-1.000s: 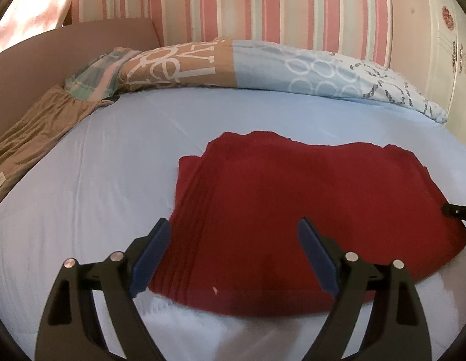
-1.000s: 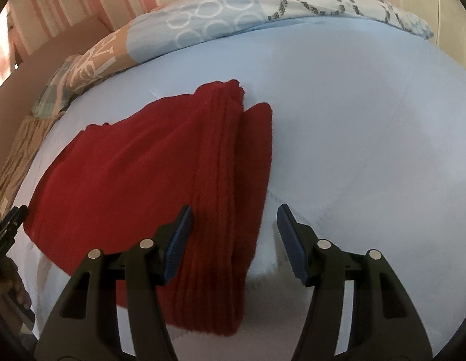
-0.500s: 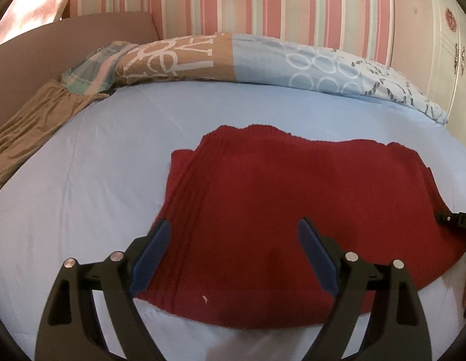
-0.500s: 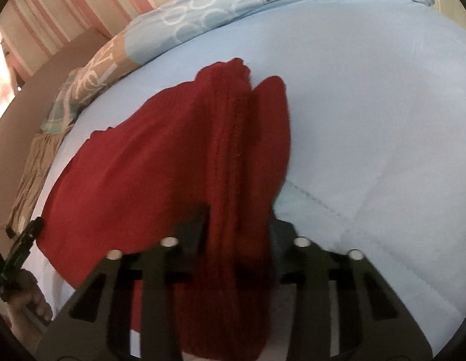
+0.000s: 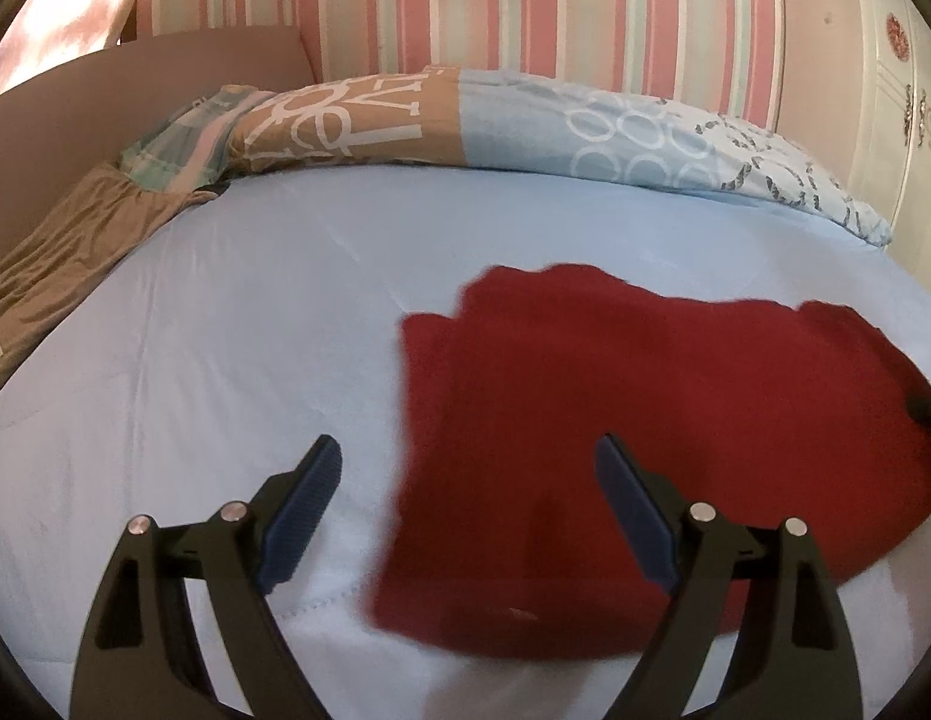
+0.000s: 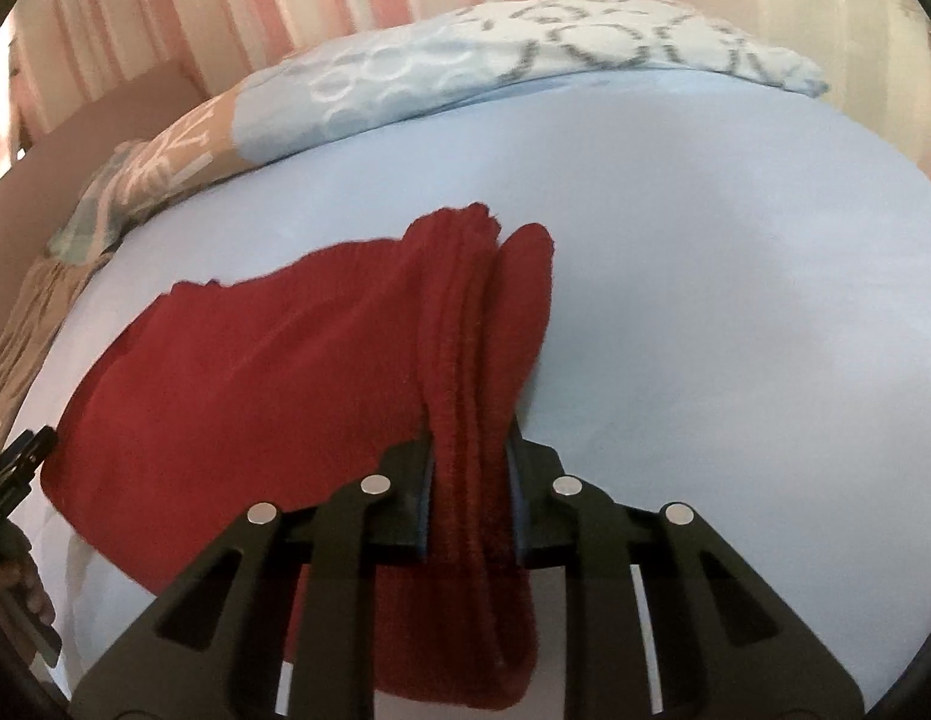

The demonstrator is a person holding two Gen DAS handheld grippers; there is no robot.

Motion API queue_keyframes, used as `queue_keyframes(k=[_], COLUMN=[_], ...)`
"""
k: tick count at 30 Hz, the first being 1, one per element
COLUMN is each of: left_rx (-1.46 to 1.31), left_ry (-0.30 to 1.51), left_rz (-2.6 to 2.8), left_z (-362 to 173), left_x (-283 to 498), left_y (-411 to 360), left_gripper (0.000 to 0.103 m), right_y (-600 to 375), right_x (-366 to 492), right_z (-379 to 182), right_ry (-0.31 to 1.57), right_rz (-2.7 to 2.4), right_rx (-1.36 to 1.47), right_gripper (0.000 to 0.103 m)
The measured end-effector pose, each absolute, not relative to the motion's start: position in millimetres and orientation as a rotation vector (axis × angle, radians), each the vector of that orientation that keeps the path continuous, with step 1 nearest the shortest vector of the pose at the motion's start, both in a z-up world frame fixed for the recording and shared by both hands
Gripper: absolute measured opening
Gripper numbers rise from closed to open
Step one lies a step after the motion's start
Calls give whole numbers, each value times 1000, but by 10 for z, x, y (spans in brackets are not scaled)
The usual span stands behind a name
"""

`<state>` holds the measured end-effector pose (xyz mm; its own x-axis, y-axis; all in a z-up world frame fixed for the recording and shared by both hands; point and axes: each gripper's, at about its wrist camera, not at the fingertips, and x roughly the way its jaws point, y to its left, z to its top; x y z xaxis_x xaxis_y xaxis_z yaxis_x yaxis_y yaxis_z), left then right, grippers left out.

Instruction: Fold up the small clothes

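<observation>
Knitwear first: a dark red ribbed knitted garment lies spread on the pale blue quilted bed cover, filling the centre and right of the left wrist view. In the right wrist view the same garment stretches from lower left toward centre, its ribbed edge bunched into a ridge that runs down to the bottom of the frame.

Right claw: jaws drawn narrow, clamped on that ribbed ridge, with red cloth filling the gap between the blue pads and hanging out below them.

Left claw: jaws wide apart, nothing between them. Its left finger sits over bare bed cover at lower left of its frame; its right finger sits over the garment's near edge. Whether the tips touch the cloth, cannot tell.

Upper part of both frames: a long patterned pillow in tan and light blue with white circles and lettering, lying along the head of the bed. Behind it, a wall striped pink, white and pale green. Upper left of the left wrist view: a brown satin cloth draped at the bed's edge.
</observation>
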<state>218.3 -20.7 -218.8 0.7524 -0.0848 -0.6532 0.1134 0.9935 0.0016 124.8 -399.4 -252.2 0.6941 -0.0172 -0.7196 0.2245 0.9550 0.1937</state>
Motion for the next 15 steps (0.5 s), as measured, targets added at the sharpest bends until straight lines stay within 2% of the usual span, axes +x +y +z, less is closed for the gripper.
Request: queue_keyframes(k=[6,15], left_rx=[36,33], left_ry=[731,744], left_rz=[-145,-166], left_z=[-2238,-2202], left_x=[2157,2103], left_y=[-432,-608], left_gripper=[87,87], right_y=[-4419,-4110], right_x=[990,1068], right_z=[-2253,-1859], right_ry=[748,673], right_rz=[-206,-104], right_rx=[275,313], right_gripper=[19,19])
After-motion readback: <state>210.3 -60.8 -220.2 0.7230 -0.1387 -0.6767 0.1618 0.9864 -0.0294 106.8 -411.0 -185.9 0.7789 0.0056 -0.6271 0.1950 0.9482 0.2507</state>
